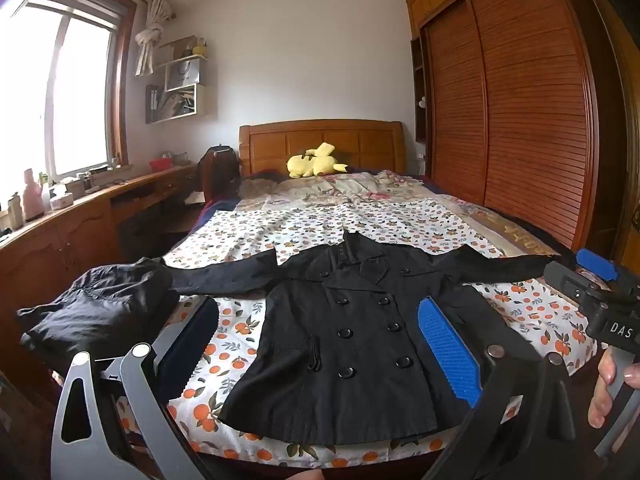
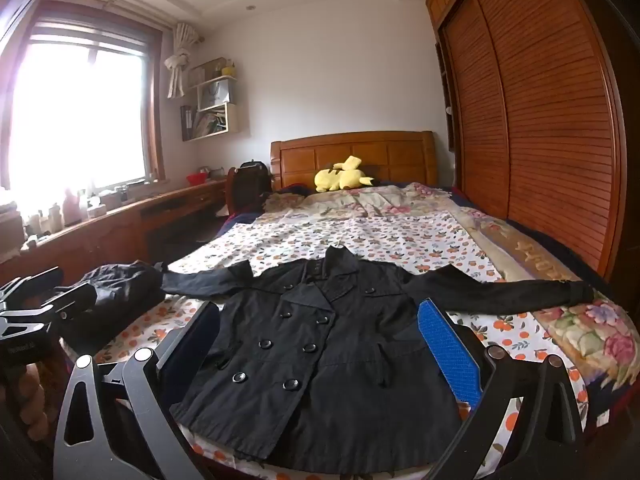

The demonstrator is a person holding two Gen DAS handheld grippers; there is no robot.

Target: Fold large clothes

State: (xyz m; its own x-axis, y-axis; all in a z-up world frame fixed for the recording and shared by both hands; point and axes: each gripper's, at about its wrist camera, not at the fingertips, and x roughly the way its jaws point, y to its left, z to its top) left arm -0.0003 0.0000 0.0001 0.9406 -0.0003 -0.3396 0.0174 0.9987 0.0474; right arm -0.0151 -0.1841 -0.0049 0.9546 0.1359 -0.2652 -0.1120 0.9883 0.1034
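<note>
A black double-breasted coat (image 1: 344,332) (image 2: 320,344) lies front up on the bed, with both sleeves spread out to the sides and its hem at the near edge. My left gripper (image 1: 320,348) hovers open over the lower part of the coat, nothing between its fingers. My right gripper (image 2: 322,348) hovers open over the coat's hem in the same way. In the left wrist view the right gripper (image 1: 578,272) shows at the right edge beside the coat's sleeve cuff, held by a hand (image 1: 606,384). The left gripper (image 2: 60,290) appears at the left edge of the right wrist view.
A second dark garment (image 1: 100,308) (image 2: 116,292) lies bunched at the bed's left edge. The bed's orange-print sheet (image 1: 240,320) runs back to a yellow plush toy (image 1: 314,162) and a wooden headboard (image 1: 320,140). A wooden wardrobe (image 1: 520,100) stands right, a desk (image 1: 80,216) left.
</note>
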